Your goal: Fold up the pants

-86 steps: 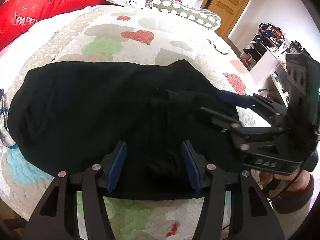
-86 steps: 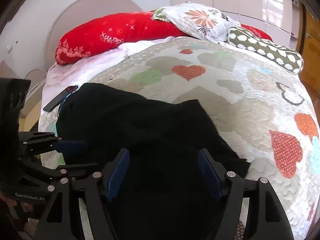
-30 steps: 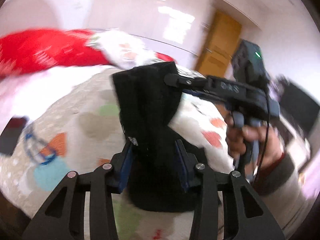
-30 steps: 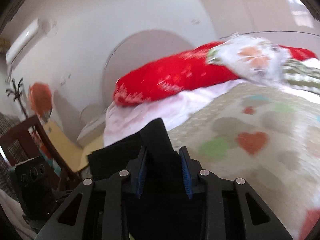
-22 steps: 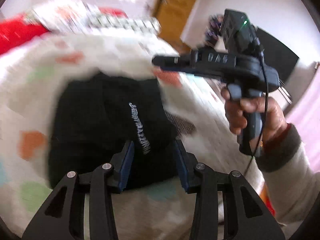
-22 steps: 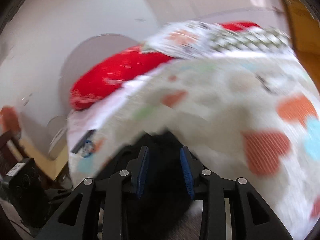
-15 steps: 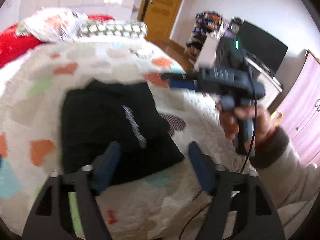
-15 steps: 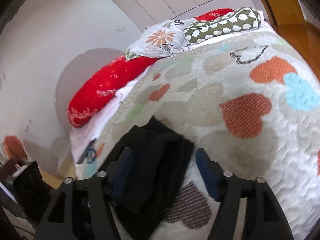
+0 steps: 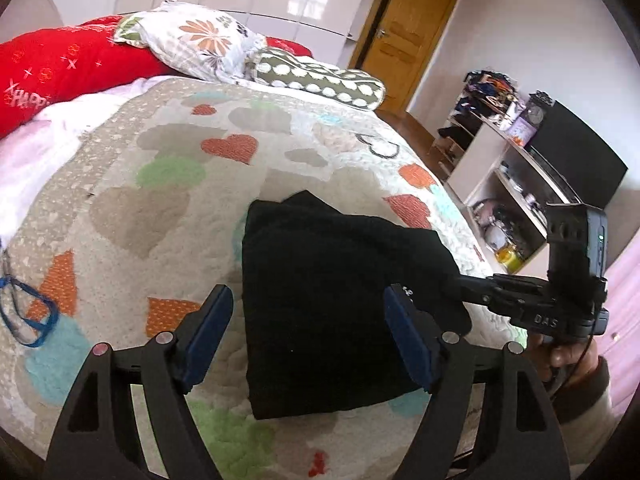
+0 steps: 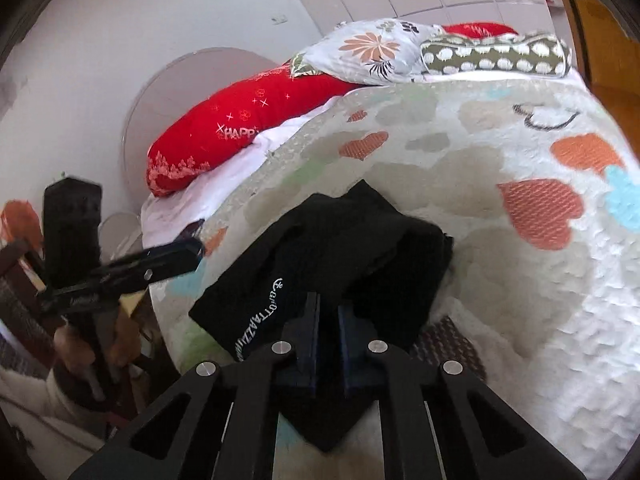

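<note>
The left gripper (image 9: 306, 336) is spread wide above the folded pants (image 9: 332, 304); the right gripper (image 10: 328, 328) is clamped on their near edge on the quilt (image 9: 152, 184).

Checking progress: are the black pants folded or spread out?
Folded: the black pants lie as a compact layered bundle on the heart-patterned quilt.

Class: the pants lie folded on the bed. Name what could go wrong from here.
1. The right gripper looks shut on the pants; pulling away unopened could drag the fold apart.
2. The bundle sits near the quilt edge and might slide off.
3. The open left gripper hovers close and could snag the cloth.
</note>
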